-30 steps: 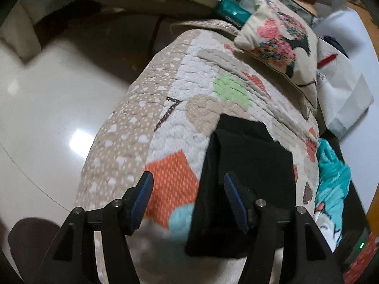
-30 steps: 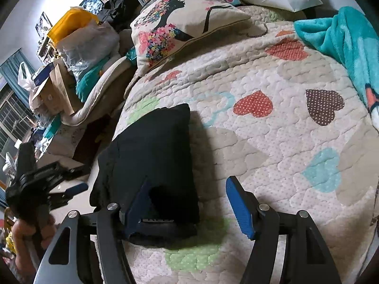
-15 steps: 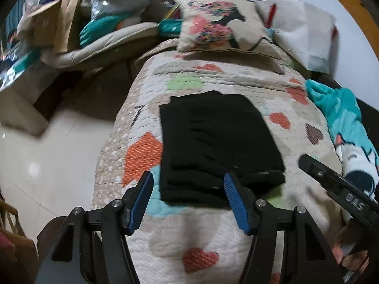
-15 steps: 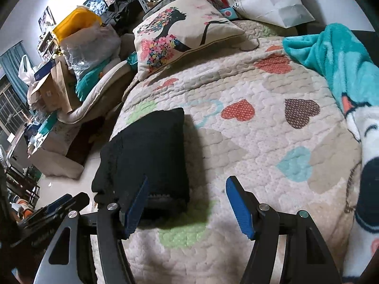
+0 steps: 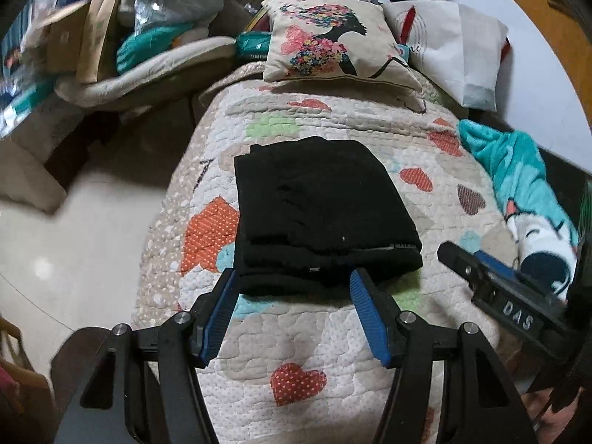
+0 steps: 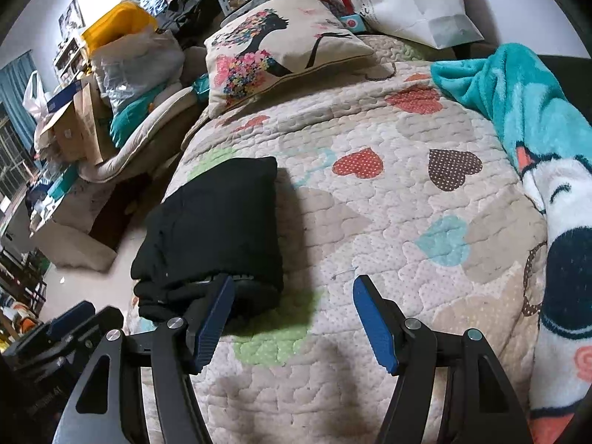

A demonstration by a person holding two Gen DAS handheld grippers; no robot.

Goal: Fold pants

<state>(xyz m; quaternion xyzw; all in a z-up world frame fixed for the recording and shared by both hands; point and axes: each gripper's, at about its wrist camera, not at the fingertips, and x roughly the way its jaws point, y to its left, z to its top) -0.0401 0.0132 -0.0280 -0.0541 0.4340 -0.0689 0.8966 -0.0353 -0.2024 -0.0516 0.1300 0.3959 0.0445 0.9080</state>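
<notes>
The black pants (image 5: 318, 207) lie folded into a thick rectangle on the heart-patterned quilt (image 5: 314, 351), near its left edge. My left gripper (image 5: 292, 288) hovers open just short of their near edge, nothing between its blue pads. In the right wrist view the pants (image 6: 218, 229) lie to the left, and my right gripper (image 6: 292, 296) stands open above bare quilt (image 6: 370, 229) beside their near right corner, touching nothing. The right gripper (image 5: 492, 288) also shows at the right of the left wrist view.
A flower-print cushion (image 5: 333, 44) and a white paper bag (image 5: 458, 59) sit at the bed's far end. A teal blanket (image 6: 518, 103) is bunched along the right side. Bags and boxes (image 6: 96, 85) are piled past the floor (image 5: 74, 244) at left.
The left gripper has drawn back and rolled, so the pants now lie square ahead of it instead of under its right finger. The right gripper has pulled back a little.
</notes>
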